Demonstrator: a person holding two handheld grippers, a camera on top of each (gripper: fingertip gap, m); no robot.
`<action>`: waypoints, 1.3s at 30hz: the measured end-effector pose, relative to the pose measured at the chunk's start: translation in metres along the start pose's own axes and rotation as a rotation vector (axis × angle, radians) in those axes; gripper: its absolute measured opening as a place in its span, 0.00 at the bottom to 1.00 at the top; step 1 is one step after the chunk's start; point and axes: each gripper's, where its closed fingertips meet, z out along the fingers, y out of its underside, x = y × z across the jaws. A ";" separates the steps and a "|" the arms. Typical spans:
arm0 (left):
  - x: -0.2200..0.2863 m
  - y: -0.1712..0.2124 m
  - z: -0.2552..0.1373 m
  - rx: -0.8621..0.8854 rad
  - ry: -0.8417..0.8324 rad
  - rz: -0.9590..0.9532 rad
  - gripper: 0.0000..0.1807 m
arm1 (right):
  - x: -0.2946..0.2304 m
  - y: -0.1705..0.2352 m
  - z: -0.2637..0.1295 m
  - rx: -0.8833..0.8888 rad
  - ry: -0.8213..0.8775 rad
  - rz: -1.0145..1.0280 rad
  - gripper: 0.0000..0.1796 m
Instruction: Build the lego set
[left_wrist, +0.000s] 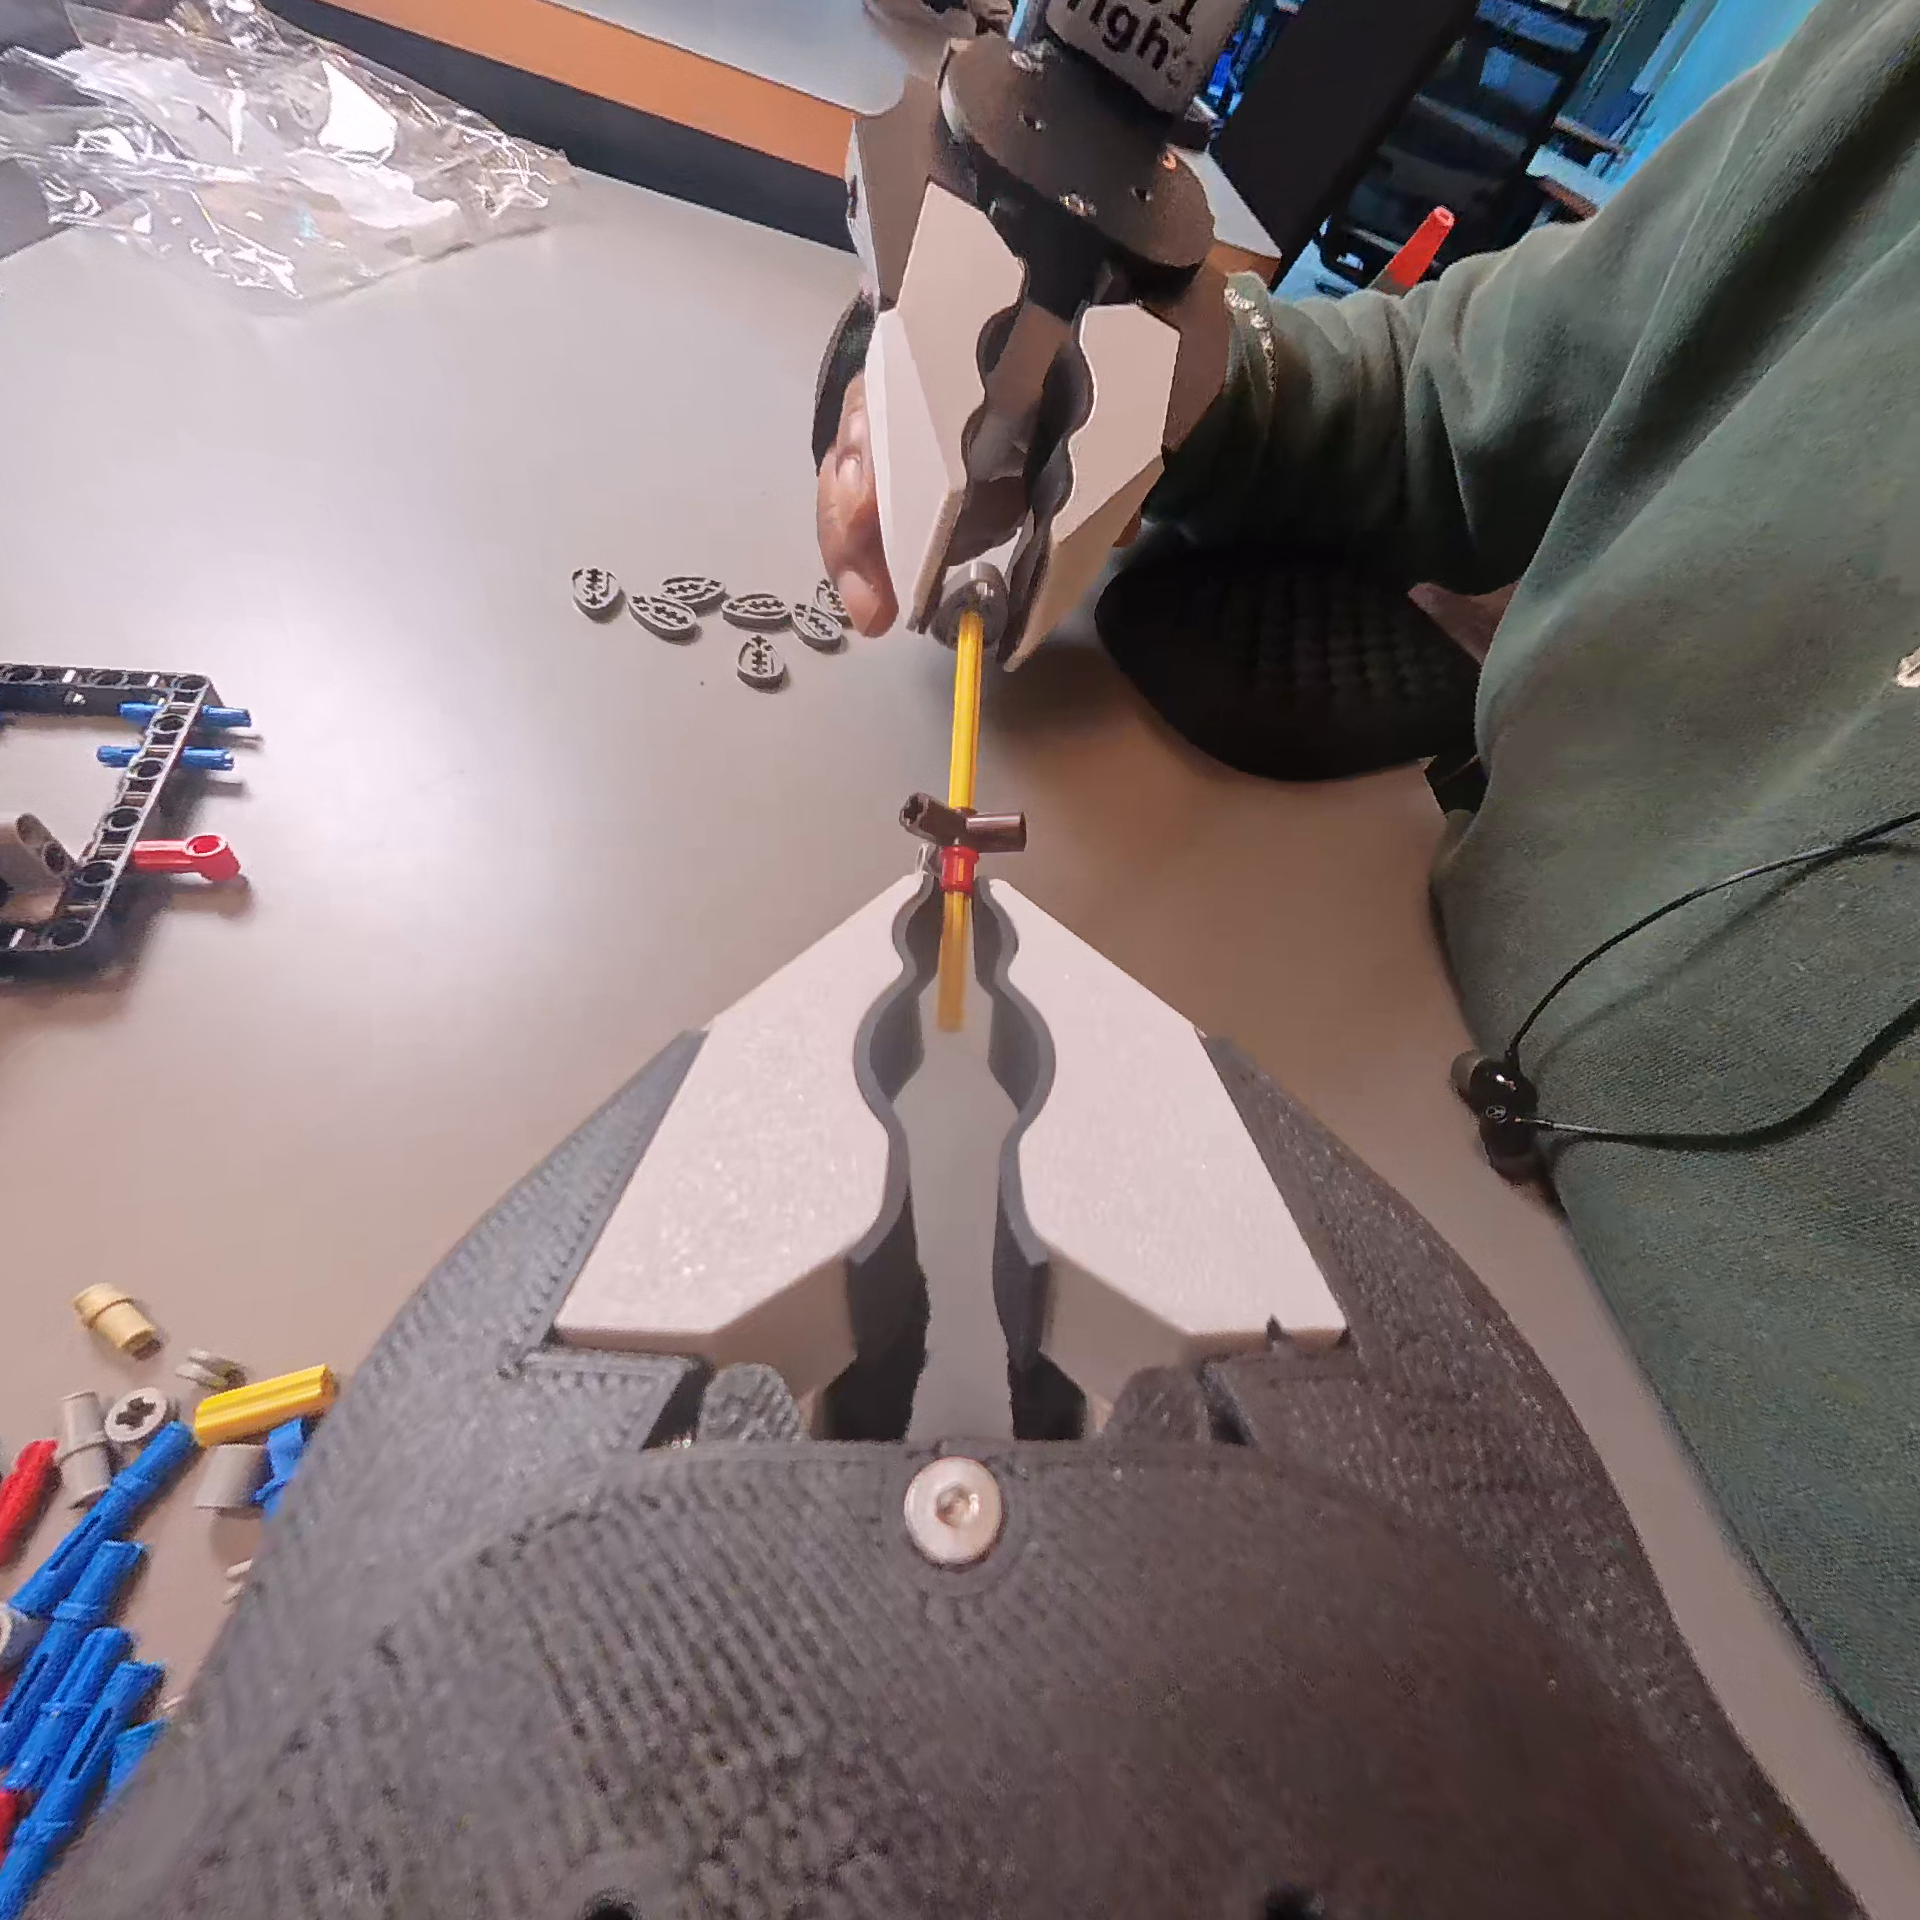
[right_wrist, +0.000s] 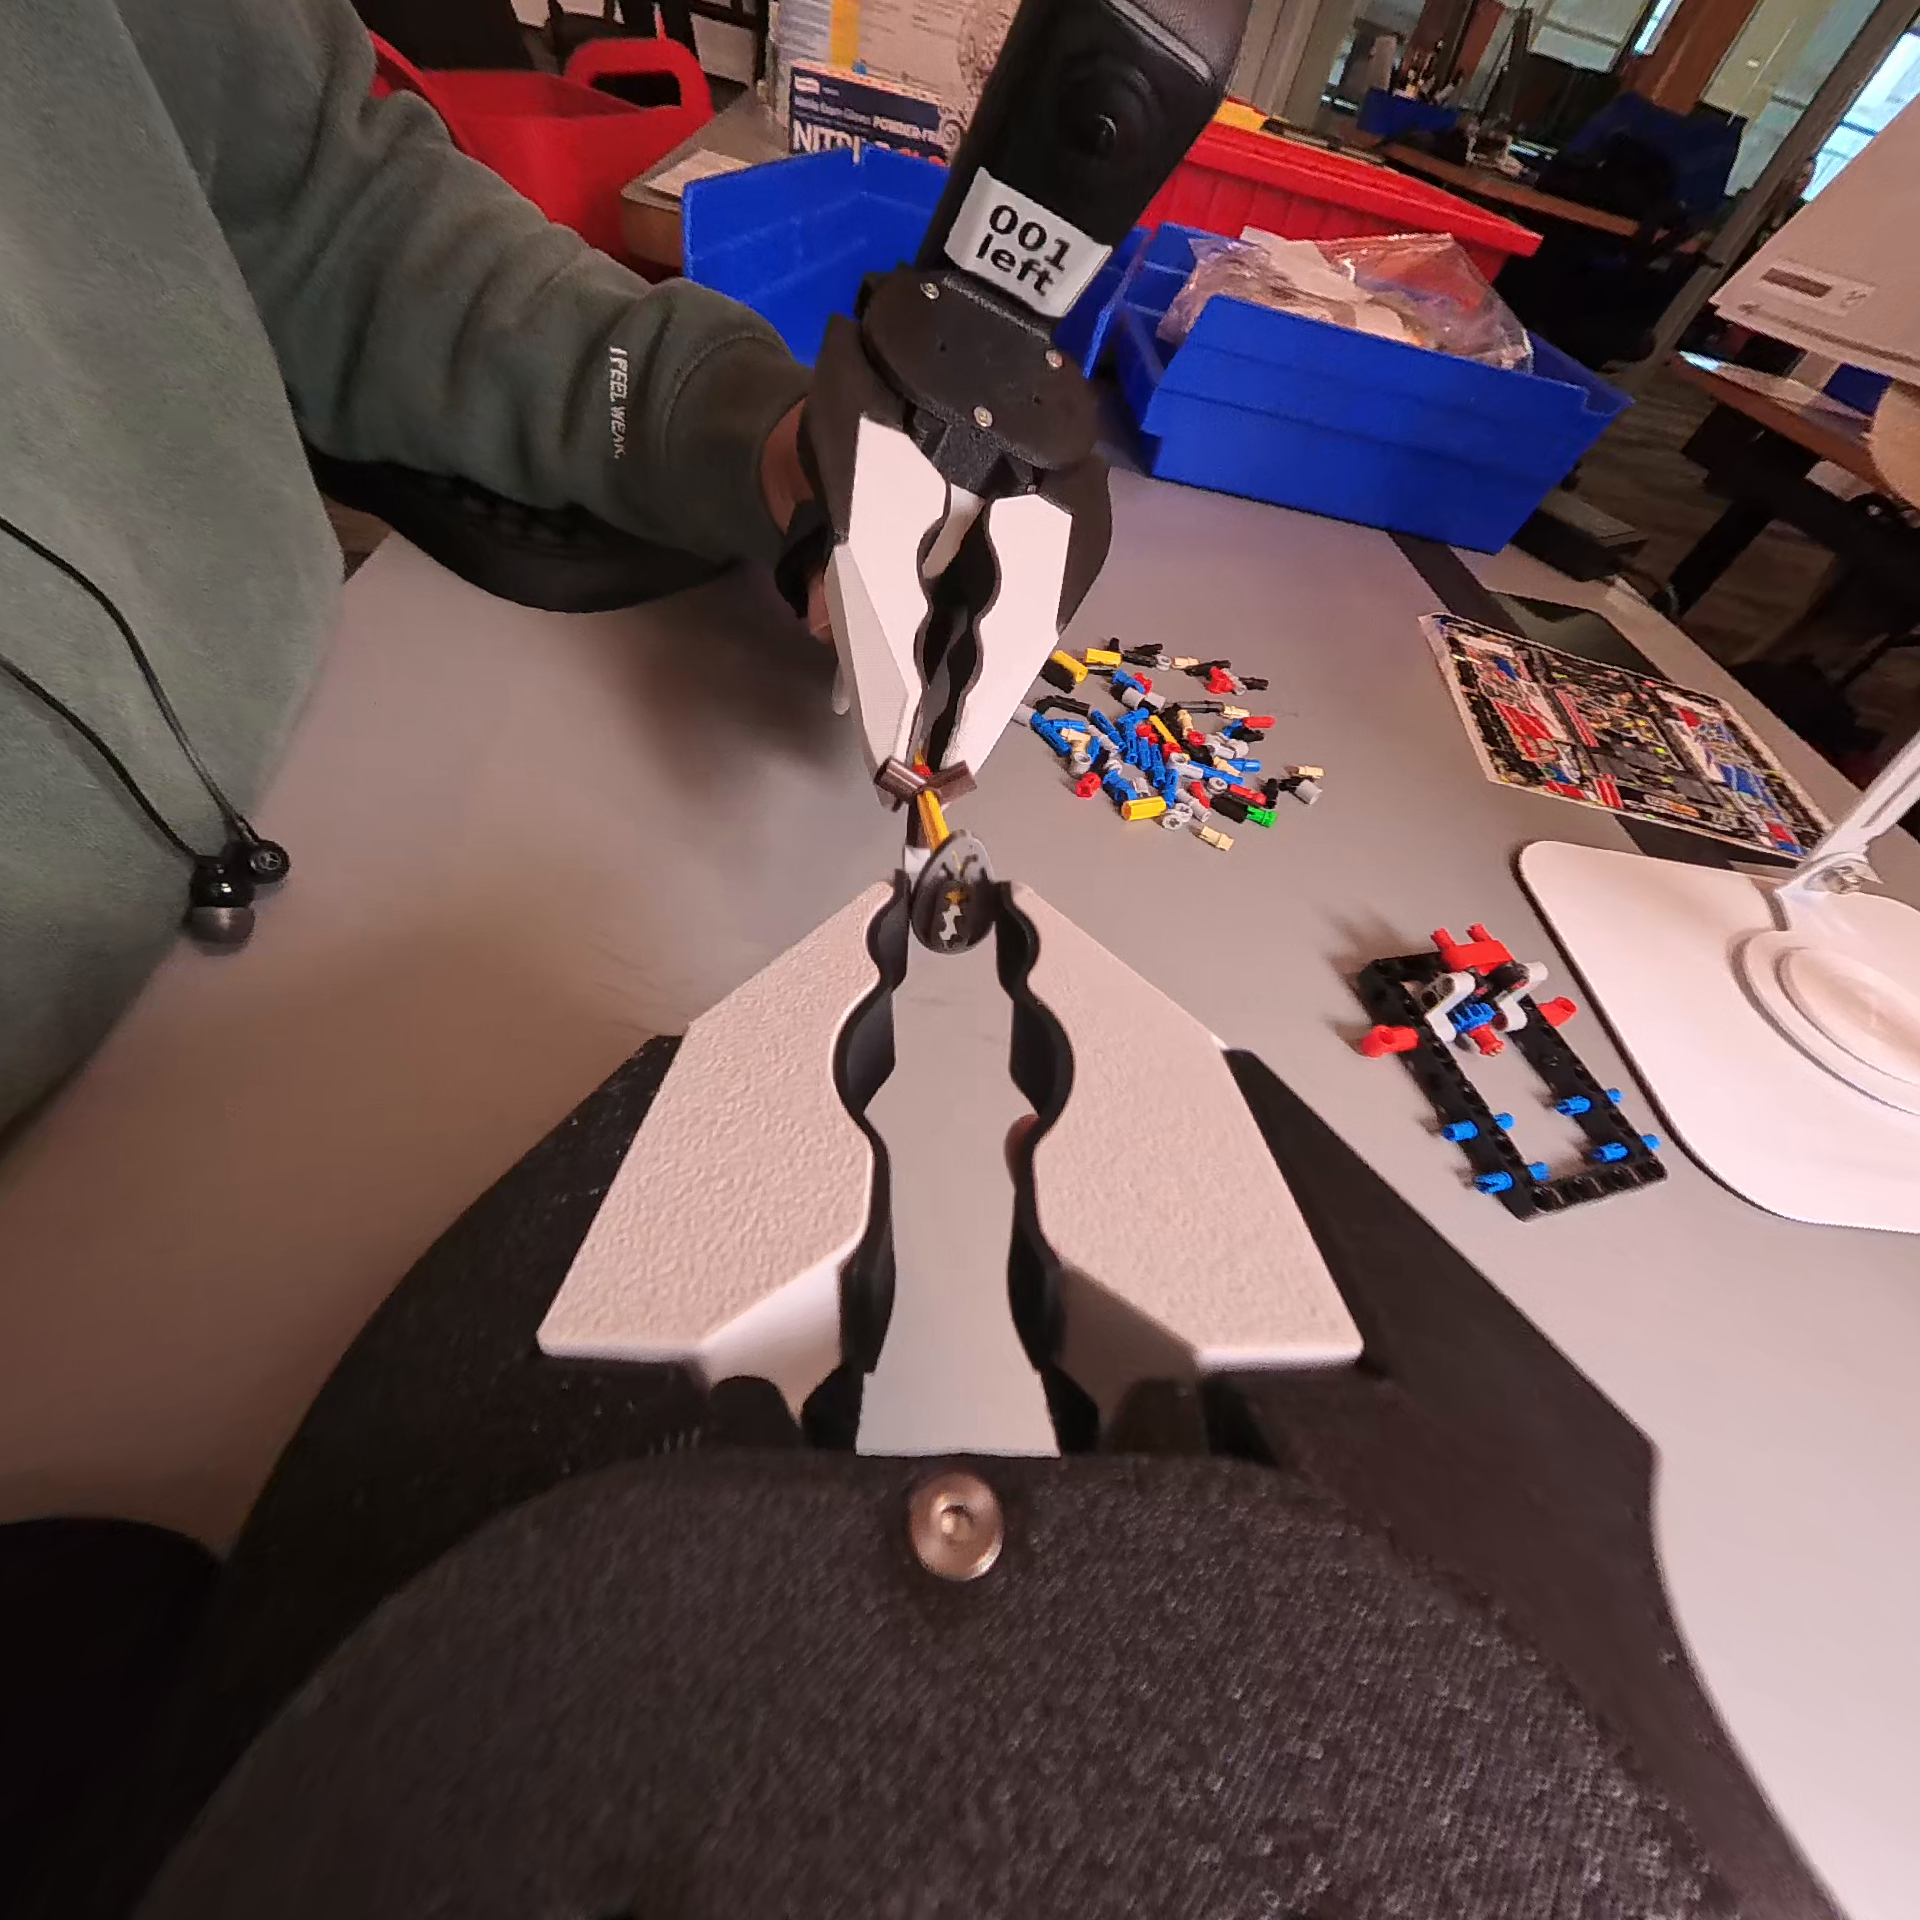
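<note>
Grey tabletop (right_wrist: 540, 727) throughout, matte, softly lit. At its far edge, blue plastic bins (right_wrist: 1351, 416) — red bins (right_wrist: 1340, 197) behind them. Beyond, dim room with dark desks (right_wrist: 1766, 436) and bright windows (right_wrist: 1870, 114) at upper right. White lamp base (right_wrist: 1704, 1039) at the table's right edge. Orange-edged neighbouring table (left_wrist: 665, 94) past the other side.

Yellow axle (left_wrist: 962, 727) with a red bush (left_wrist: 957, 868) and dark brown cross connector (left_wrist: 962, 824). Grey oval discs (left_wrist: 707, 613) with black zigzag slots. Black frame (right_wrist: 1509, 1081) studded with blue pins, red pieces at one end. Blue bins (right_wrist: 1351, 416). Green sleeve (right_wrist: 468, 343). White-and-black gripper fingers (left_wrist: 727, 1174). Grey table (left_wrist: 416, 468).
</note>
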 end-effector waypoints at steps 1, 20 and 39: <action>0.001 0.001 0.001 -0.007 -0.002 0.006 0.03 | 0.000 0.000 0.000 0.002 -0.005 0.007 0.08; -0.004 -0.018 -0.003 0.076 -0.106 0.077 0.06 | 0.011 -0.007 -0.006 0.104 0.001 0.104 0.08; -0.016 -0.007 -0.012 -0.005 -0.162 0.103 0.02 | 0.026 -0.014 -0.017 0.160 0.061 0.111 0.08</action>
